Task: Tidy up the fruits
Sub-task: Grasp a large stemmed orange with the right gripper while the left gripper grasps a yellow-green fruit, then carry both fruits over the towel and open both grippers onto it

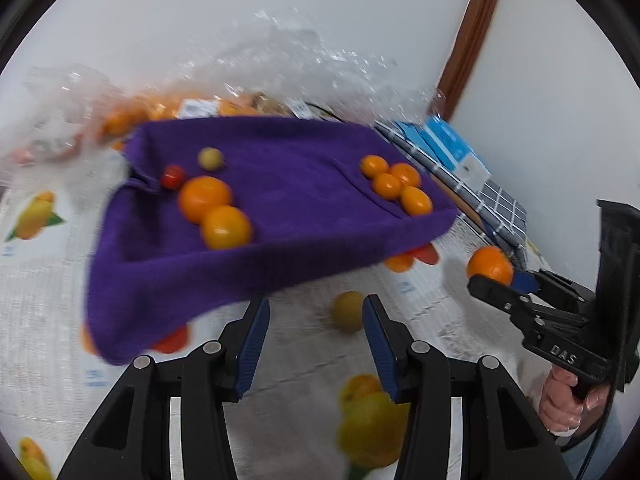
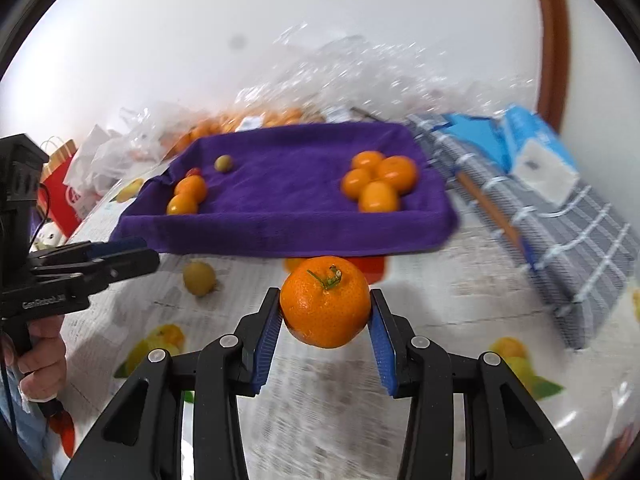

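Right gripper [image 2: 326, 322] clamps a mandarin [image 2: 325, 302] at its sides, near the purple tray [image 2: 280, 232]. Left gripper [image 1: 316, 344] hangs empty, jaws apart. The fruit looks light, soft-skinned and round; a gentle grip across its middle suits it.

A home dining table: fruit-printed plastic tablecloth [image 2: 460, 300], crinkled clear grocery bags [image 2: 360, 68], blue tissue packs [image 2: 536, 148], brown wooden door frame [image 2: 554, 40].

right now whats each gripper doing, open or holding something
left gripper: open, nothing between the jaws
right gripper: shut on the orange
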`<state>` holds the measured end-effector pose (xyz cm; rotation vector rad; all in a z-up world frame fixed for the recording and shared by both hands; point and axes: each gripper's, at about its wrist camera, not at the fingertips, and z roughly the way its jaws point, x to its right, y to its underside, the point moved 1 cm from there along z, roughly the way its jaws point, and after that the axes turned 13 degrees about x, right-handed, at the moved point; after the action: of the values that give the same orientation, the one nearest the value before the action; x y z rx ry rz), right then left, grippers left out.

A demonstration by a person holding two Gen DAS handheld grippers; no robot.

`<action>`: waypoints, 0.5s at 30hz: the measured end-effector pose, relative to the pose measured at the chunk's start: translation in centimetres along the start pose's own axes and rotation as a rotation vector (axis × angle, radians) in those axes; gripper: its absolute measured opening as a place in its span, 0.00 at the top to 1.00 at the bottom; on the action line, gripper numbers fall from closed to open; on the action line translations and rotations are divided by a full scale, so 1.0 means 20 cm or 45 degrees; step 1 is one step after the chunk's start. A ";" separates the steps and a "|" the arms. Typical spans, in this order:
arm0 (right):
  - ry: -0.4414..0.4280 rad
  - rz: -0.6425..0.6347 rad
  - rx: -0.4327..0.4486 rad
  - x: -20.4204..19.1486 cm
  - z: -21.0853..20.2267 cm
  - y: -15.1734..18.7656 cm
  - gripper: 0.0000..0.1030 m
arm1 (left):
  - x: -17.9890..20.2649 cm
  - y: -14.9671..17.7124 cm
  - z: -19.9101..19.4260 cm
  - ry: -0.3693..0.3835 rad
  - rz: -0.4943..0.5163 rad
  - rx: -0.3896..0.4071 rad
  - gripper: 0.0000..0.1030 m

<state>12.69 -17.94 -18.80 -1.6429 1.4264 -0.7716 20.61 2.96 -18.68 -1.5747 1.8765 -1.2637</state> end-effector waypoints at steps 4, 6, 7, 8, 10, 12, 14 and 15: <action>0.009 0.035 0.020 0.08 -0.05 0.01 0.59 | 0.10 0.02 0.12 -0.017 0.049 -0.076 0.55; 0.010 0.061 0.019 0.11 -0.06 0.03 0.59 | 0.13 0.06 0.18 -0.053 0.077 -0.124 0.72; 0.013 0.068 0.016 0.11 -0.06 0.04 0.59 | 0.14 0.07 0.18 -0.072 0.092 -0.112 0.76; 0.015 0.075 0.014 0.12 -0.07 0.05 0.59 | 0.15 0.08 0.17 -0.078 0.110 -0.085 0.76; 0.016 0.090 0.011 0.13 -0.08 0.06 0.59 | 0.15 0.08 0.14 -0.053 0.104 -0.047 0.76; 0.012 0.098 0.014 0.14 -0.08 0.06 0.59 | 0.11 0.04 0.09 -0.066 0.073 0.020 0.76; 0.014 0.097 0.025 0.13 -0.08 0.04 0.59 | 0.04 -0.01 0.01 -0.073 -0.012 0.100 0.76; 0.011 0.098 0.033 0.13 -0.07 0.02 0.59 | 0.01 -0.03 -0.02 -0.075 -0.053 0.128 0.76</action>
<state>11.68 -20.71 -18.67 -1.5575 1.4715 -0.7513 20.63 3.01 -18.04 -1.5886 1.7253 -1.2941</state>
